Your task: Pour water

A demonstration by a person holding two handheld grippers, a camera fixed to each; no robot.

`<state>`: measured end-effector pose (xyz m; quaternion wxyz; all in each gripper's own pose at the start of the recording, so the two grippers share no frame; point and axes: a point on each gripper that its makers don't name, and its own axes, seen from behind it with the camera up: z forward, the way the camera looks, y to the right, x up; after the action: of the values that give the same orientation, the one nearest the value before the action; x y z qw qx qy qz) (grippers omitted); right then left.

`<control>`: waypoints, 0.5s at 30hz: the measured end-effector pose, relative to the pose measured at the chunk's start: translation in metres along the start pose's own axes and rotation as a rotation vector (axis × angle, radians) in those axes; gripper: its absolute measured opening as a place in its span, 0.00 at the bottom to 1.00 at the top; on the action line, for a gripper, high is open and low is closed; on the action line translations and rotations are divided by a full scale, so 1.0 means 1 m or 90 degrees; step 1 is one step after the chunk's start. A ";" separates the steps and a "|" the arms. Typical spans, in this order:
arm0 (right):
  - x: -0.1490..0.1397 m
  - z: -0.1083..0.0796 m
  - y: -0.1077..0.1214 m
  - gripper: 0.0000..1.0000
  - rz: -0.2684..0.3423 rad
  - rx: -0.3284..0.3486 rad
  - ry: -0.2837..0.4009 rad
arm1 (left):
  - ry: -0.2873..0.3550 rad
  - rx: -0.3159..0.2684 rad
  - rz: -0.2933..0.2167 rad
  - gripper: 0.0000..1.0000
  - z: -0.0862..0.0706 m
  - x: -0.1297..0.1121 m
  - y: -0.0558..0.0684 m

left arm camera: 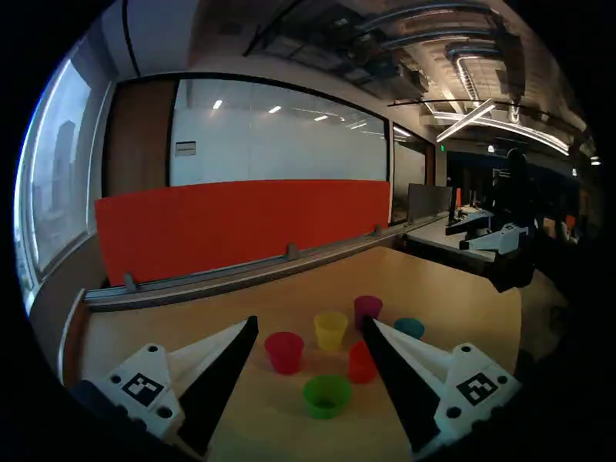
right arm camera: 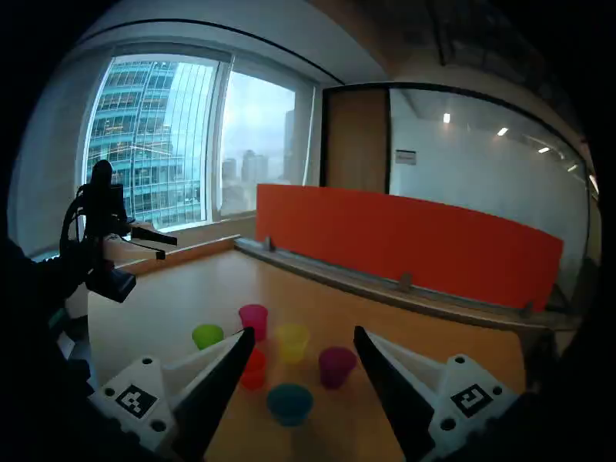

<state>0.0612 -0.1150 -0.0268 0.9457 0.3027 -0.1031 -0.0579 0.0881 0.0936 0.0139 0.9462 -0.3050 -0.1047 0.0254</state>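
Left gripper view: left gripper, fingers spread wide, nothing between them but air.

Task items, lower centre of frame, just beyond the fingertips: six small cups, close-set, all upright.
- green cup, nearest
- red cup
- orange cup
- yellow cup
- purple cup
- teal cup

Contents cannot be made out.

Right gripper view: right gripper, fingers likewise spread and empty, with the cups at lower centre.

Status: judged not begun. No cup is gripped or tilted, and no water is visible. Grasping, pouring and setting down all remain.

Surface: pale wood desk.

Room:
- orange partition along the desk's far edge, glass wall behind it
- window with towers, upper left of the right gripper view
- exposed ceiling pipes, upper right of the left gripper view
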 end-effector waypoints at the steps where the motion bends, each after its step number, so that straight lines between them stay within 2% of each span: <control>1: -0.003 0.001 0.000 1.00 0.000 0.002 -0.005 | -0.003 -0.002 0.002 1.00 0.001 -0.002 0.000; 9: -0.029 0.008 -0.005 1.00 -0.008 0.020 -0.044 | -0.033 -0.026 0.005 1.00 0.010 -0.028 0.009; 15: -0.051 0.013 -0.007 1.00 -0.011 0.029 -0.071 | -0.063 -0.032 0.009 1.00 0.015 -0.052 0.010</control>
<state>0.0086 -0.1197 -0.0285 0.9308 0.3215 -0.1541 -0.0807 0.0341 0.1040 0.0103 0.9318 -0.3277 -0.1497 0.0443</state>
